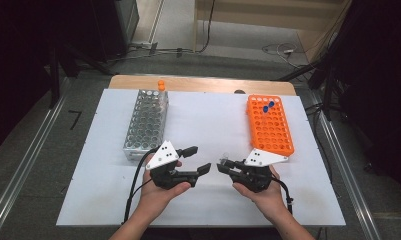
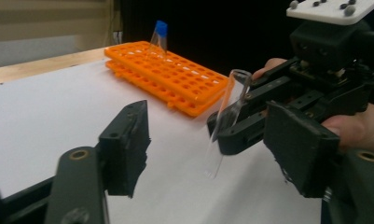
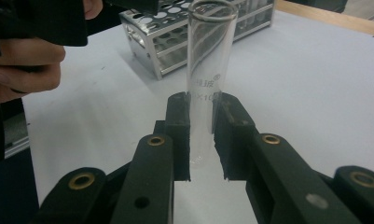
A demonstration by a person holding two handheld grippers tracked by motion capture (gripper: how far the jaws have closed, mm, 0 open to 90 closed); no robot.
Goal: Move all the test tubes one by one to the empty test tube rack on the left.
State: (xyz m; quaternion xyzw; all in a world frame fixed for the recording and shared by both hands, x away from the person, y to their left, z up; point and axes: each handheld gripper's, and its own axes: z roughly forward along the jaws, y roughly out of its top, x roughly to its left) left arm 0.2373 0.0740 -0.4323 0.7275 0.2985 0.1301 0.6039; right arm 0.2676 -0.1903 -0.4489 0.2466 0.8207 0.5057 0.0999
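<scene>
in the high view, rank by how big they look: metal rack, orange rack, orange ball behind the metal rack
1-2. metal rack and orange rack: look about alike, no clear order.
3. orange ball, by far the smallest.

A metal tube rack [image 1: 146, 123] stands toward the left edge of the white table top [image 1: 208, 120], its far end near the far edge, with an orange-capped tube [image 1: 161, 85] upright in its far right corner. An orange plastic tube rack [image 1: 269, 125] lies along the right edge, and two blue-capped tubes [image 1: 268, 106] stand in holes near its far end. Beyond the far edge a strip of wooden table [image 1: 203, 83] shows, and cables [image 1: 278, 50] lie on the floor behind it.
</scene>
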